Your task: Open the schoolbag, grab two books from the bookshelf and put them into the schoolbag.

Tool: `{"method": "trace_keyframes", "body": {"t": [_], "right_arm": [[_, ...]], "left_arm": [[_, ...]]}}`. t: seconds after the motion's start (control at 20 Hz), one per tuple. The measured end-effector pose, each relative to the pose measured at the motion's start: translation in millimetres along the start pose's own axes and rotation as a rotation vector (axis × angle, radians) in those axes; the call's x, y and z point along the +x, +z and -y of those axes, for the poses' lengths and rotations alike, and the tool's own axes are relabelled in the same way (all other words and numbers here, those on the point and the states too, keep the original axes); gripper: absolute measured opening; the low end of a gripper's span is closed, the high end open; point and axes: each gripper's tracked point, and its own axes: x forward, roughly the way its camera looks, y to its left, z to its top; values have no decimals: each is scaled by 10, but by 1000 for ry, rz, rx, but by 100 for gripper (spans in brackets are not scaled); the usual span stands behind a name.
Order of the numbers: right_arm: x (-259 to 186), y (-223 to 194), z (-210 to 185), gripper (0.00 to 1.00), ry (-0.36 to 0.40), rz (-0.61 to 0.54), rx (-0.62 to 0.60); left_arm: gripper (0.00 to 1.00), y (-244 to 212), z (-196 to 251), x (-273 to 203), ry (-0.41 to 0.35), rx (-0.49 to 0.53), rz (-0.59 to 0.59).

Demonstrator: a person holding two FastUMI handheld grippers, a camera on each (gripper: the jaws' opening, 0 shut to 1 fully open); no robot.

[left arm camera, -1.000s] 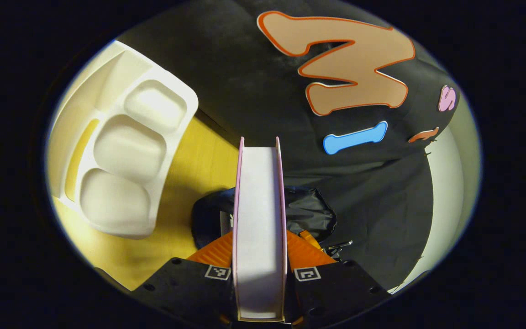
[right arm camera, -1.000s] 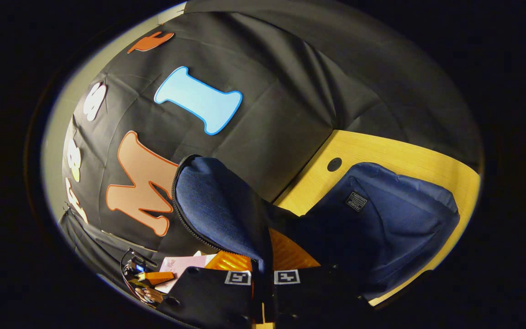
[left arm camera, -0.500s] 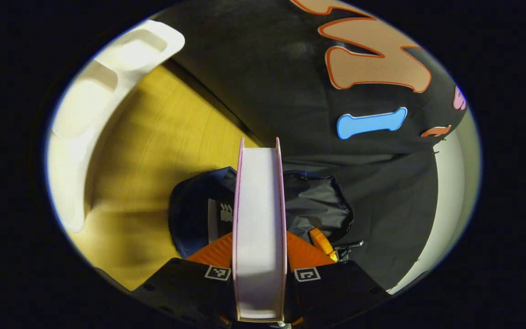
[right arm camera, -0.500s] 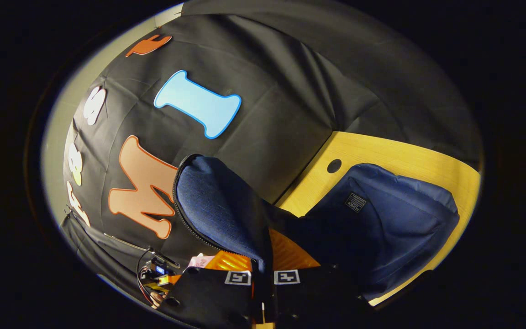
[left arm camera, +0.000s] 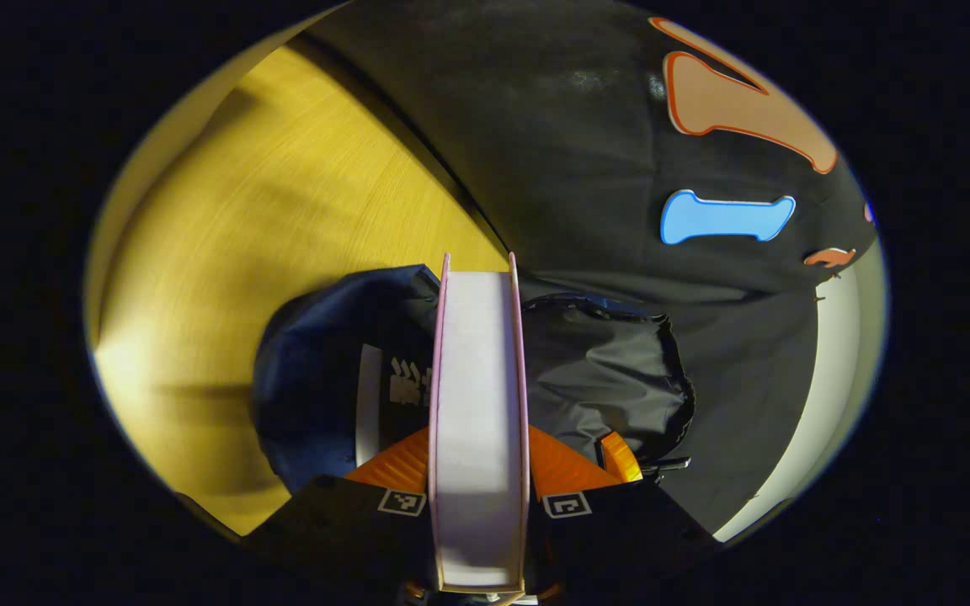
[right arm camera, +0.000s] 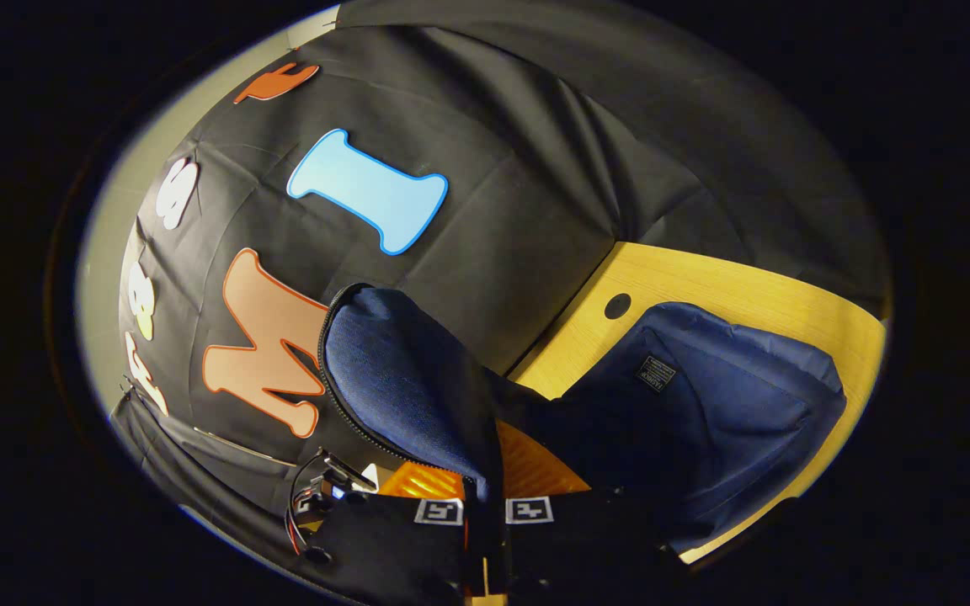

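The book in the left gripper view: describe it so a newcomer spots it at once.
Above the yellow wooden tabletop, over the open navy fabric schoolbag, the left gripper clamps a thick pink-covered book edge-on. Its pale page block stands out against dark fabric.

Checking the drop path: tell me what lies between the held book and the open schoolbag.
Nothing: in the left gripper view the book points straight at the schoolbag mouth, where another book already sits.

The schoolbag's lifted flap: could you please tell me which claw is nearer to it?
Right. The right claw pinches the flap itself, while the left claw holds a pink book over the bag's opening.
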Motion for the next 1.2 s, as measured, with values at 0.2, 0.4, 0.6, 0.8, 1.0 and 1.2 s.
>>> {"method": "trace_keyframes", "body": {"t": [0.2,0.4,0.6,0.8,1.0,1.2], "right_arm": [[9,0,-22,3,8,-7,-3],[16,-24,-50,4,26,-16,0],[26,-18,-75,4,36,-22,6],[62,-51,-93,4,44,-37,-3],[68,-111,-122,5,51,-53,-13],[80,-91,-134,5,51,-57,-32]], "left_arm": [[36,-137,-49,239,-6,-38,-15],[35,-213,-49,443,-15,-67,-14],[35,-255,-39,630,-31,-134,15],[34,-328,-35,816,-47,-175,45],[34,-502,-3,1075,-43,-190,27],[38,-598,18,1215,-34,-188,9]]}}
